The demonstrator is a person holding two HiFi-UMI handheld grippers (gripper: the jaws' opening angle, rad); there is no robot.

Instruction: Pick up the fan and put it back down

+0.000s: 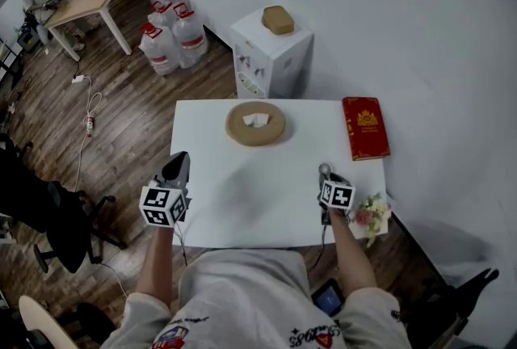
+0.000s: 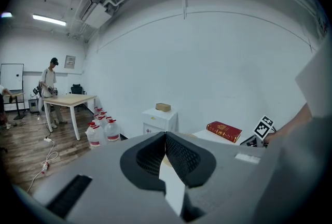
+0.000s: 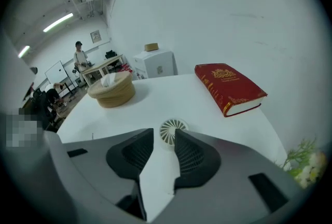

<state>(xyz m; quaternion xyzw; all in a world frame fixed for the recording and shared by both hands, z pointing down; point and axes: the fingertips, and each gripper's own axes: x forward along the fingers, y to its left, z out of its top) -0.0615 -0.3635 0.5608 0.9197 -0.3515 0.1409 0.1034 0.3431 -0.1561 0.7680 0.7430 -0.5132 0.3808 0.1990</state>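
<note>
A small round white fan lies grill-up on the white table, toward its right front. My right gripper hangs just over it, pointing steeply down. Its jaws stand apart, and the fan shows in the gap at their tips. The right jaw hides the fan's right edge, and a strip of table shows between the fan and the left jaw. My left gripper hovers at the table's left edge, its jaws meeting with nothing between them.
A round wooden tissue box sits at the table's far middle and a red book at its far right. A small flower bunch lies at the right front corner. Beyond the table stand a white cabinet and water bottles.
</note>
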